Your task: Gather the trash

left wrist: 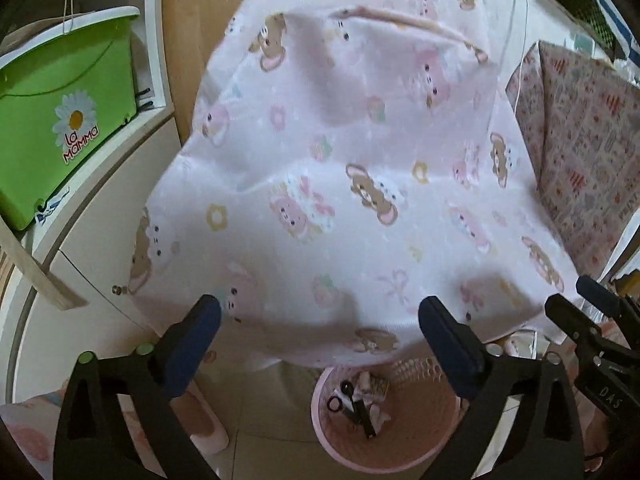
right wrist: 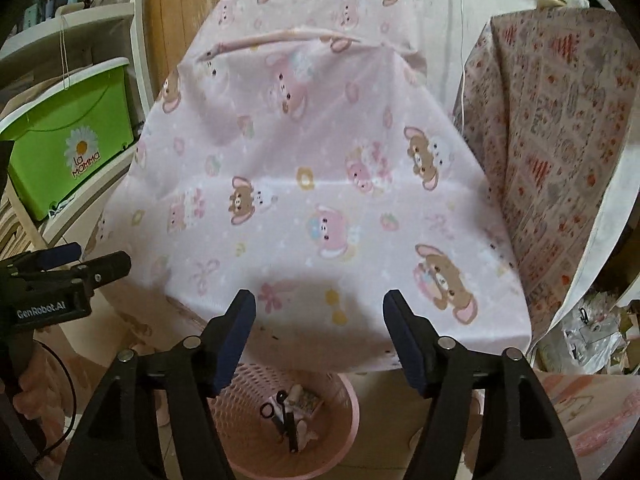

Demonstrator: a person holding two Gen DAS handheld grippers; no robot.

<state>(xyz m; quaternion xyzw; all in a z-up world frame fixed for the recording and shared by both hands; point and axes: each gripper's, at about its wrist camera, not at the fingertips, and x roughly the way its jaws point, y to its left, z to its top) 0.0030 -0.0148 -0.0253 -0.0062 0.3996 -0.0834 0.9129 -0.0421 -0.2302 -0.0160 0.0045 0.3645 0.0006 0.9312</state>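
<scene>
so, nearest to you, your left gripper (left wrist: 320,344) stands with its jaws wide apart and nothing between them, and your right gripper (right wrist: 320,336) is likewise spread and empty. just below and beyond both, on the floor, the pink basket (right wrist: 348,408) already holds the trash: black scissors (right wrist: 280,412) and a few small scraps of paper or wrapping lie at its bottom. that looks like the collecting part is largely done. past the basket, the worktop under the pink bear-print cloth (right wrist: 320,200) shows no loose item on the part you can see, so little seems left there. further off to the left sits a green box (left wrist: 68,112) on a shelf, and to the right a patterned cover (right wrist: 560,140); whether any trash hides near those you cannot tell from here.
</scene>
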